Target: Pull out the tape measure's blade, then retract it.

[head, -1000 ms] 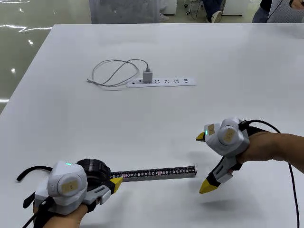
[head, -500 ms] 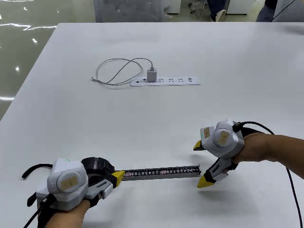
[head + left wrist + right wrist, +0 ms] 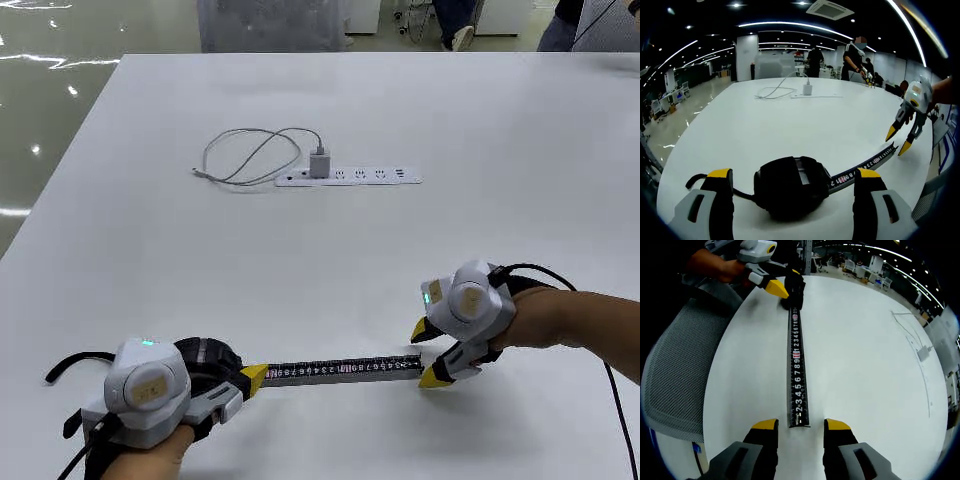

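The black tape measure case (image 3: 205, 358) lies near the table's front left edge, with its blade (image 3: 340, 369) drawn out flat to the right. My left gripper (image 3: 235, 385) is open and straddles the case (image 3: 792, 187), with a small gap on each side. The blade (image 3: 865, 164) runs out past the right finger. My right gripper (image 3: 427, 355) is open at the blade's far end. In the right gripper view its yellow fingertips (image 3: 765, 425) flank the blade's end (image 3: 799, 422) without closing on it, and the case (image 3: 792, 290) lies at the far end of the blade.
A white power strip (image 3: 345, 175) with a plugged-in charger and a coiled grey cable (image 3: 245, 155) lies further back on the white table (image 3: 450, 120). A black wrist strap (image 3: 75, 362) trails left of the case. People stand beyond the table's far side (image 3: 852, 52).
My right gripper has dropped and moved left to the blade's end, so its fingertips now flank the tip. The left gripper and the case have stayed put.
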Demonstrator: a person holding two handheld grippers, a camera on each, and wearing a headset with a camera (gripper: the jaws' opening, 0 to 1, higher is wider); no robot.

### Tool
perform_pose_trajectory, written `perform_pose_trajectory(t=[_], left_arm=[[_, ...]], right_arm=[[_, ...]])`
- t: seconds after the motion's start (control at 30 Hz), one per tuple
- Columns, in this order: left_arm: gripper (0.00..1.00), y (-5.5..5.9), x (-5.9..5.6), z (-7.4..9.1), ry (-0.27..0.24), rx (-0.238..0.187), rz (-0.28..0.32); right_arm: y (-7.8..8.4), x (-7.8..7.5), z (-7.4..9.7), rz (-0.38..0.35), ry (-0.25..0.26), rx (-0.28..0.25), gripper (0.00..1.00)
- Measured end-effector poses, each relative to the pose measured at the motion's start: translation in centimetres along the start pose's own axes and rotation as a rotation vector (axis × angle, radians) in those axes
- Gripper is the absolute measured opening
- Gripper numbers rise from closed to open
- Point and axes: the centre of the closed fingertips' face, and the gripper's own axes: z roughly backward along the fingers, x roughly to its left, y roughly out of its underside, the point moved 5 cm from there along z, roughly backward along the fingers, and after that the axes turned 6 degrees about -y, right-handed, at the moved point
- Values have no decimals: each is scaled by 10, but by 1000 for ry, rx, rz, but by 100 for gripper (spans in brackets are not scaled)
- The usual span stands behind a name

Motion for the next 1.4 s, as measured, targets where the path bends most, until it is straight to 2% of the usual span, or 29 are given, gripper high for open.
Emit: perform_pose_trajectory(t=[0.33, 0.57, 0.77, 0.87, 0.93, 1.1, 1.17, 1.23, 1.4], left_arm=[[99, -2, 5, 0, -6, -4, 2], [99, -3, 4, -1, -9, -4, 6], [99, 0, 4, -2, -17, 0, 10], [98, 2, 2, -2, -15, 3, 21], [92, 2, 0, 0, -12, -3, 22], [89, 8, 0, -2, -36, 15, 18], [85, 7, 2, -1, -52, 5, 18], [79, 6, 2, -1, -52, -3, 16], [77, 7, 3, -2, -64, 10, 33]], right_arm=[[1, 3, -2, 12, 0, 7, 14], [1, 5, -4, 27, -6, 5, 12], [2, 4, -5, -18, -4, -4, 11], [1, 4, -5, -17, -3, 8, 11], [1, 4, -5, -28, -4, 11, 11], [0, 6, -5, -40, 16, 19, 11], [0, 7, -5, -107, 36, 21, 11], [-2, 8, -6, -62, 46, 49, 11], [-4, 6, -7, -60, 39, 78, 11]])
